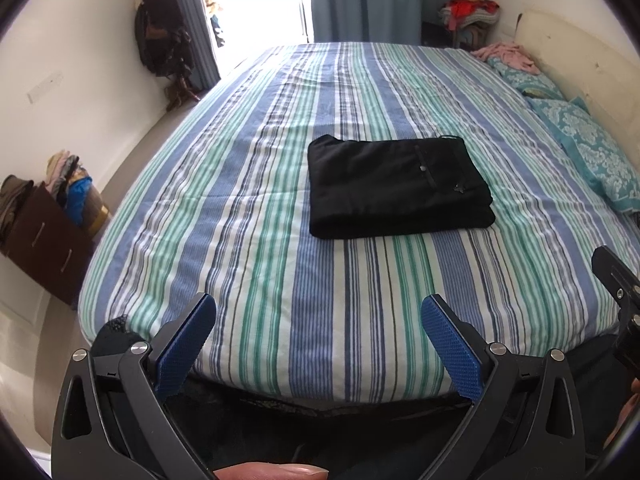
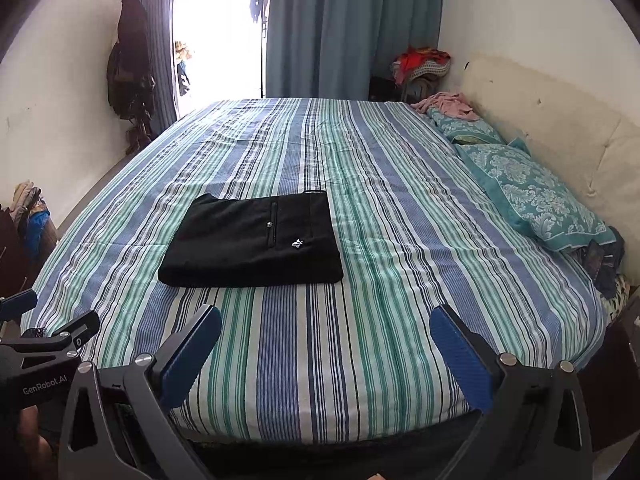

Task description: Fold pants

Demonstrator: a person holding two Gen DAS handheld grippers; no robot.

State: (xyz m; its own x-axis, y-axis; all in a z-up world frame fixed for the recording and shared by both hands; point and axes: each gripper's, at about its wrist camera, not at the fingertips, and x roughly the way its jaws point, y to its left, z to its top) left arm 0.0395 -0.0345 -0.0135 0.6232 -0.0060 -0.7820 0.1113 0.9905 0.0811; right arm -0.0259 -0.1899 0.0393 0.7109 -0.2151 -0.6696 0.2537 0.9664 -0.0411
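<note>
A bedroom with white walls, blue-grey curtains [image 2: 336, 28] and a bright doorway frames a wide bed [image 1: 256, 184] covered in a sheet striped blue, green and white. Two teal patterned pillows [image 2: 532, 196] lie along the cream headboard [image 2: 560, 136] on the right side, with a pink garment [image 2: 448, 105] bunched at the far pillow and a pile of red and mixed clothes [image 2: 420, 62] in the far corner. Dark items hang on a stand [image 1: 164, 28] by the left wall, and a brown drawer unit [image 1: 48, 236] heaped with clothes stands on the floor to the left. The black pants [image 1: 396, 188] lie folded into a flat, roughly rectangular stack near the middle of the bed, a small white emblem and a pocket button showing on top in the right wrist view. The left gripper [image 1: 320, 340] is held over the near edge of the mattress, its blue-padded jaws spread wide with nothing between them; the pants sit well ahead of it, slightly right of its centre line. The right gripper [image 2: 326, 350] likewise has its jaws wide apart and empty above the near edge, and the pants [image 2: 256, 240] lie ahead and to the left of it, apart from both pads. A fingertip [image 1: 272, 472] shows at the bottom of the left view.
</note>
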